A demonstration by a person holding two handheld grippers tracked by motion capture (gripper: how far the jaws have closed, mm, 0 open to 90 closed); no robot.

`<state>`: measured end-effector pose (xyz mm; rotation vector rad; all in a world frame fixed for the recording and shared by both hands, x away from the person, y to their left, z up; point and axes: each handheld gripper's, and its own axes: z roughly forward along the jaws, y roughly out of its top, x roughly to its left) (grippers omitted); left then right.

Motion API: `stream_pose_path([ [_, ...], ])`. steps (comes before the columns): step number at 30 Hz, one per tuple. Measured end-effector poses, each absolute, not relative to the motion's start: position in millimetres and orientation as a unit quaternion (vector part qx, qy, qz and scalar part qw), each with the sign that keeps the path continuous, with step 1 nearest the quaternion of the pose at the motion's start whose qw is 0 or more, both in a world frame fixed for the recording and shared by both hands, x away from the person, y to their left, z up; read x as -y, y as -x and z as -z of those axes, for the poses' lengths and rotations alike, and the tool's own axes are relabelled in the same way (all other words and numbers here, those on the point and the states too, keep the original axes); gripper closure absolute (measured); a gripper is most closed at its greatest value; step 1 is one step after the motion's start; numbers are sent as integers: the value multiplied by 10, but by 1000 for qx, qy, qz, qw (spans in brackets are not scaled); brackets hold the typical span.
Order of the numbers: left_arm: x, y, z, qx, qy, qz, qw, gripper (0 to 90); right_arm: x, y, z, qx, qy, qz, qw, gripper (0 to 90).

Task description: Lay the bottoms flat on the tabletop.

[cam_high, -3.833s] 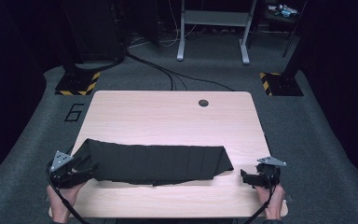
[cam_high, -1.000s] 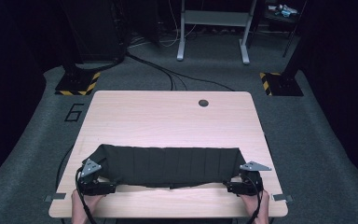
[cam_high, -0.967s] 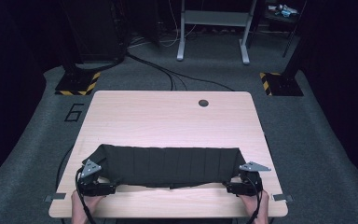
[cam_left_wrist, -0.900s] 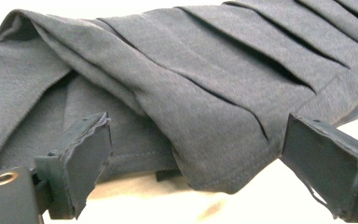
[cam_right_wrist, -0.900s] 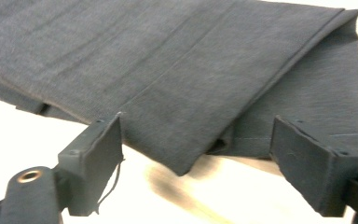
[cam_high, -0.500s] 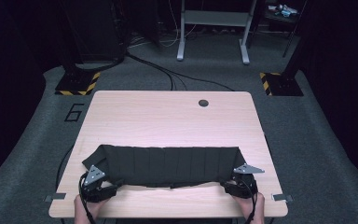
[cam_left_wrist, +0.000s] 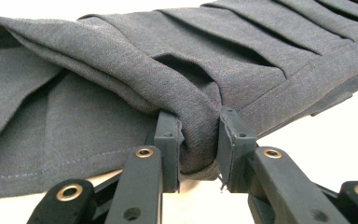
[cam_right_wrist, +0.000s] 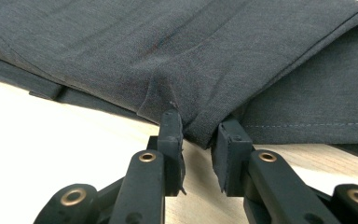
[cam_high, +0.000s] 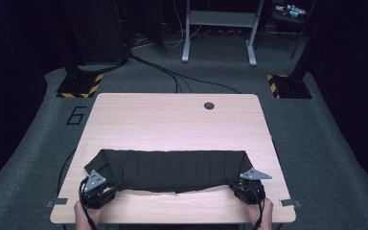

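High view | we pinch the dark garment [cam_high: 172,168] at the near edge: left gripper [cam_high: 97,186] and right gripper [cam_high: 249,186] each clamp a corner | fold judged unfinished.

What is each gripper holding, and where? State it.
Left gripper and right gripper each pinch the dark pleated garment at its near corners, left and right ends.

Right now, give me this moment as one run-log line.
left gripper: shut on dark cloth | right gripper: shut on dark cloth | cloth: spread across near table edge
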<state>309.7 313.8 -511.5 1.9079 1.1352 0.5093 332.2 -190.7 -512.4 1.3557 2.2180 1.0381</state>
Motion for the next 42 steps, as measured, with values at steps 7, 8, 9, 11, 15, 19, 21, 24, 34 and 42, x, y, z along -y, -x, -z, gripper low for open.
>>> stream_pose_path([
  [7, -3154, -3117, 5030, -444, -765, -200, 421, 744, 1912, -3311, 5038, -779, -473, -371, 178, 770],
  [8, -3154, -3122, 5021, -443, -763, -203, 424, 746, 1913, -3310, 5027, -779, -472, -372, 179, 772],
  [9, -3158, -3123, 5003, -443, -765, -200, 423, 747, 1913, -3311, 5017, -779, -470, -372, 182, 775],
  [11, -3157, -3135, 4984, -442, -763, -201, 426, 751, 1912, -3312, 4998, -778, -469, -375, 184, 781],
  [15, -3162, -3149, 4951, -441, -763, -200, 428, 757, 1919, -3314, 4967, -778, -467, -376, 188, 791],
  [19, -3167, -3162, 4926, -439, -763, -200, 431, 761, 1921, -3318, 4939, -778, -463, -378, 192, 800],
  [21, -3169, -3168, 4916, -439, -762, -200, 433, 762, 1918, -3321, 4930, -779, -463, -377, 194, 804],
  [24, -3172, -3176, 4893, -439, -761, -199, 434, 764, 1916, -3322, 4907, -778, -462, -377, 196, 814],
  [34, -3187, -3247, 4807, -438, -757, -195, 444, 770, 1899, -3346, 4791, -775, -459, -382, 205, 836],
  [42, -3197, -3357, 4673, -436, -757, -190, 448, 770, 1888, -3421, 4647, -775, -453, -383, 218, 844],
])
